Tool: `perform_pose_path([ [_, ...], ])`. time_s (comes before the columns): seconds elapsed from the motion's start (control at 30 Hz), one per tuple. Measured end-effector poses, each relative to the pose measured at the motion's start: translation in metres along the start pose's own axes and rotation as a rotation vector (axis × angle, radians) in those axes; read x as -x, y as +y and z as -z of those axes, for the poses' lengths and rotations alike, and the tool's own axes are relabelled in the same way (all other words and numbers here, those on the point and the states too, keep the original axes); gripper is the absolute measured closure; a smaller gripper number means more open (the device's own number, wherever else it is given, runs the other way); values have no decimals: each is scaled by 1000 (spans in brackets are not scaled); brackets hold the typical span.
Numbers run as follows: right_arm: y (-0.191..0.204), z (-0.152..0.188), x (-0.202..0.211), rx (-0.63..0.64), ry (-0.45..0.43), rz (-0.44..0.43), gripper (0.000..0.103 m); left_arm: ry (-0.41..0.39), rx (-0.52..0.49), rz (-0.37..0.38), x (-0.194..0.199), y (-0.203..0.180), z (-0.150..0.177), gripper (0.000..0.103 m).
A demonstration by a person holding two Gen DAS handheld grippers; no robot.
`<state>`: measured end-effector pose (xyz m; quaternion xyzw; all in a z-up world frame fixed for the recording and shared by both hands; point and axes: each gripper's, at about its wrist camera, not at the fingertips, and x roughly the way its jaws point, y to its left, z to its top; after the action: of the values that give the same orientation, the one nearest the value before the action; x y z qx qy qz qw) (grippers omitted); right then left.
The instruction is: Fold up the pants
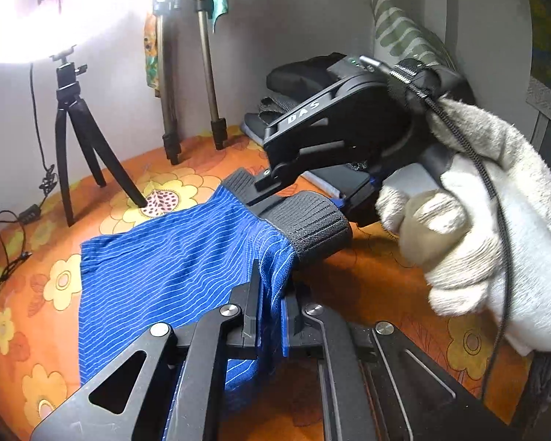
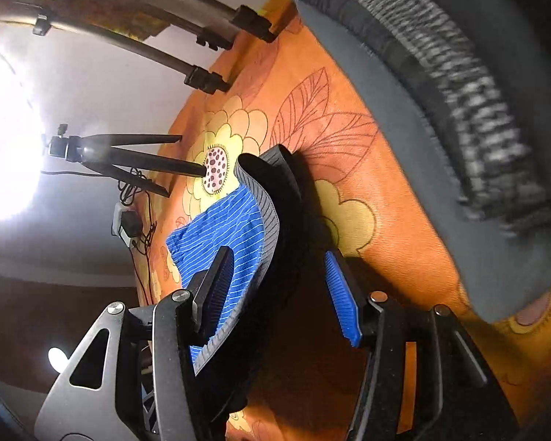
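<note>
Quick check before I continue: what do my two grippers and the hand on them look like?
Both are black linkage frames with silver pivot bolts. The right gripper bears white "DAS" lettering, a braided black cable and blue ribbed pads. A fuzzy off-white glove covers its hand. The left gripper is likewise black.

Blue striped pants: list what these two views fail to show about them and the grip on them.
- Near end of the pants: left wrist view, covered by the left hand-held gripper and cut off by the bottom edge.
- Far side of the waistband: right wrist view, it stands edge-on between the open fingers of the right hand-held gripper.
- Dark clothes pile: right wrist view, blurred, cropped by the edge.
</note>
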<state>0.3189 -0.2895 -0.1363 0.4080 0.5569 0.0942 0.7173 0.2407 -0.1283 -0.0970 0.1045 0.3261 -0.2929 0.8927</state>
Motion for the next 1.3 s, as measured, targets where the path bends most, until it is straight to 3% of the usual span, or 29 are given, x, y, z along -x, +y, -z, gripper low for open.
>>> perform_pose_path([
  [0.17, 8, -3, -12, 14, 9, -3, 49, 8, 15, 22, -2, -3, 4, 98],
  [0.33, 21, -2, -16, 68, -15, 38, 88, 18, 74, 47, 0, -1, 11, 98],
  [0.43, 31, 1, -10, 122, -56, 59, 94, 20, 121, 64, 3, 4, 16, 98],
  [0.8, 102, 20, -19, 328, -63, 136, 95, 6, 280, 72, 26, 29, 34, 98],
  [1.03, 148, 42, -59, 424, -19, 196, 95, 5, 401, 61, 43, 61, 56, 98],
  [1.3, 170, 58, -101, 466, 43, 235, 95, 33, 511, 42, 49, 94, 77, 98],
])
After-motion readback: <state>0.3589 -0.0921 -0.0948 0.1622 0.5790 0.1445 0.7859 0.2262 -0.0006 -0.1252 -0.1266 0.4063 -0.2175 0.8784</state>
